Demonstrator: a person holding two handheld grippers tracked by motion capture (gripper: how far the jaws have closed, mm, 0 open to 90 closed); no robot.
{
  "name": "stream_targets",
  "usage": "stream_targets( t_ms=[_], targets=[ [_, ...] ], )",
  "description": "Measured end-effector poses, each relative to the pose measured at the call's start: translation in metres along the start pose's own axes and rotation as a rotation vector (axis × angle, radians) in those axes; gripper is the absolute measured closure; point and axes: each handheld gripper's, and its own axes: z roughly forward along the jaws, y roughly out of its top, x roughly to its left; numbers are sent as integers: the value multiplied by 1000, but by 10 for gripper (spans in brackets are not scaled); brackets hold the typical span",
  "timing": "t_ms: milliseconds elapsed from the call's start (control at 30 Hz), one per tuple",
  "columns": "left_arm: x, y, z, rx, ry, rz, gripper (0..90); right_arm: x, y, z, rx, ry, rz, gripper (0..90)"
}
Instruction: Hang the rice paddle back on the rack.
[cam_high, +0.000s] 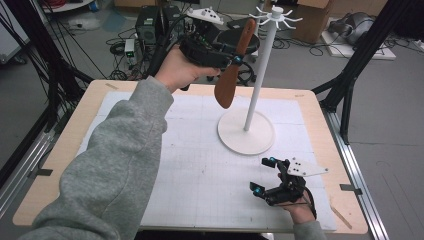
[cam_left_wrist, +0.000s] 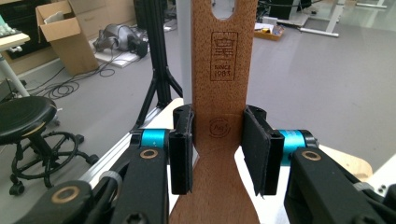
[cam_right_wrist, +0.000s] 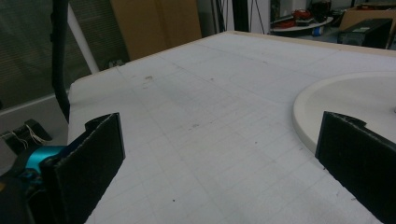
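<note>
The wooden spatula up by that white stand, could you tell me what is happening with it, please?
A person's left tool is shut on the wooden spatula, holding it in the air beside the pole of the white hook stand, blade down, not yet hung. The right tool rests open and empty over the white mat near the stand's round base.

A black round-seated stool (cam_left_wrist: 25, 116) is standing on the grey floor beyond the table. An open brown cardboard box (cam_left_wrist: 70, 35) is sitting behind it.
</note>
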Motion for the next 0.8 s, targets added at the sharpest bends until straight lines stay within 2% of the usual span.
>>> stream_targets(
  t_ms=[167,367,433,800],
  targets=[
    [0,4,5,-9,-6,-15,651,-1,0,0,3,2,6,0],
    [5,9,7,-18,20,-41,651,-2,0,0,-10,7,12,0],
    [5,10,8,-18,32,-33,652,-3,0,1,-10,10,20,0],
    [2,9,12,-10,25,-29,651,-4,0,2,-11,15,15,0]
  ],
)
